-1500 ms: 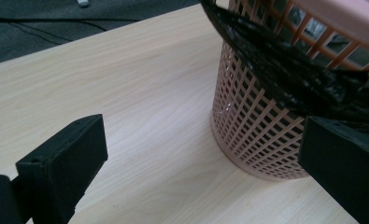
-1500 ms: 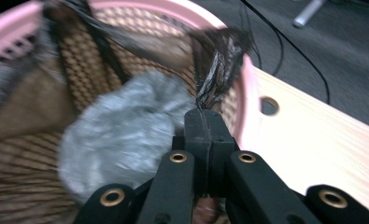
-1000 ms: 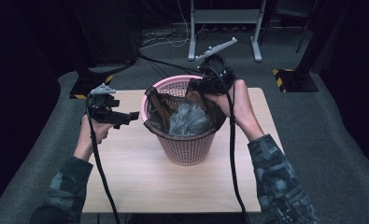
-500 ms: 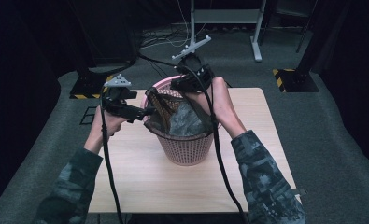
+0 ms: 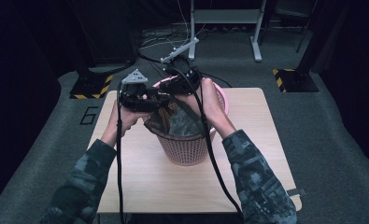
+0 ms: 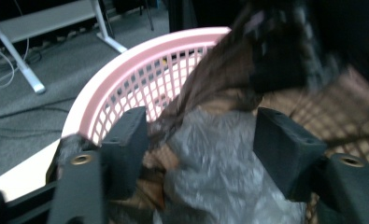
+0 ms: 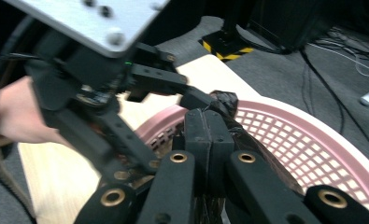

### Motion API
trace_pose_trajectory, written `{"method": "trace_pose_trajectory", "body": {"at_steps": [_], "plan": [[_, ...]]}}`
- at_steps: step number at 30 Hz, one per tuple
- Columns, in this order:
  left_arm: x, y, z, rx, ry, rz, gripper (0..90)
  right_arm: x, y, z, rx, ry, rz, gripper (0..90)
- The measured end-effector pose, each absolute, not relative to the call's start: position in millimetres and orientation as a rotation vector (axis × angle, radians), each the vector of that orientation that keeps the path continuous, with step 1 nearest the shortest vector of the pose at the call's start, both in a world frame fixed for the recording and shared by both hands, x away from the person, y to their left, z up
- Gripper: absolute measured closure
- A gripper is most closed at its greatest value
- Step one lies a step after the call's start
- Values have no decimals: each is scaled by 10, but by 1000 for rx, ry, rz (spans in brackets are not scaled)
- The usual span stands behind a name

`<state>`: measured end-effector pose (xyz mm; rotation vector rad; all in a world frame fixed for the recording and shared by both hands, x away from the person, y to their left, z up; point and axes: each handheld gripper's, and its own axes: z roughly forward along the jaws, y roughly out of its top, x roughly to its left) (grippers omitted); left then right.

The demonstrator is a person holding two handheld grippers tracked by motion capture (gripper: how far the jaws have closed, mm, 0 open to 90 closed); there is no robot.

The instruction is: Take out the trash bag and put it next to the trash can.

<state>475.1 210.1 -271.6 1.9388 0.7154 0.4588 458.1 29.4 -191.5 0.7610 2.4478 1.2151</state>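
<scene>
A pink mesh basket point(image 5: 187, 150) stands on the wooden table point(image 5: 266, 154), lined with a dark, thin plastic bag point(image 5: 177, 122). My right gripper point(image 5: 167, 89) is over the basket's far left rim, shut on the bag's edge; in the right gripper view its jaws point(image 7: 209, 126) are pressed together on the dark film point(image 7: 225, 100). My left gripper point(image 5: 156, 97) is at the same rim, open. In the left gripper view its jaws point(image 6: 201, 140) straddle the crumpled bag point(image 6: 219, 158) just inside the pink rim point(image 6: 126, 74).
The basket sits near the table's centre. Bare tabletop lies in front of it and to both sides. Cables trail from both grippers over the near edge. Beyond the table are a grey metal stand point(image 5: 224, 18) and floor cables.
My left gripper has moved right, from beside the basket to its left rim, around the bag. My right gripper has carried the bag's edge leftward across the far rim toward it.
</scene>
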Motion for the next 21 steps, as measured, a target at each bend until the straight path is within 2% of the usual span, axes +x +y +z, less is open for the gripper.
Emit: {"method": "trace_pose_trajectory", "body": {"at_steps": [1,2,4,7,9,13,14,15,17,21], "plan": [[4766,2074,-2725,1924,706,464,405,4585,297,-1918,767,2453,1225,900],[4776,2058,-2730,1919,690,462,453,4589,300,-1923,767,2462,1241,900],[4787,2021,-2740,1878,654,449,646,4596,289,-1932,765,2469,1272,900],[4792,1986,-2720,1852,620,458,818,4612,251,-1942,770,2475,1303,900],[4800,1959,-2713,1851,630,453,895,4628,208,-1950,775,2479,1324,900],[4824,1939,-2711,1842,635,442,900,4645,147,-1962,792,2474,1358,892],[4837,1942,-2713,1837,637,433,900,4654,110,-1970,803,2471,1344,766],[4848,1948,-2713,1832,643,429,900,4654,110,-1970,803,2471,1344,766],[4870,1972,-2708,1827,648,416,900,4667,47,-1977,805,2463,1335,706],[4888,2050,-2659,1802,665,416,900,4718,-145,-1989,823,2458,1282,519]]}}
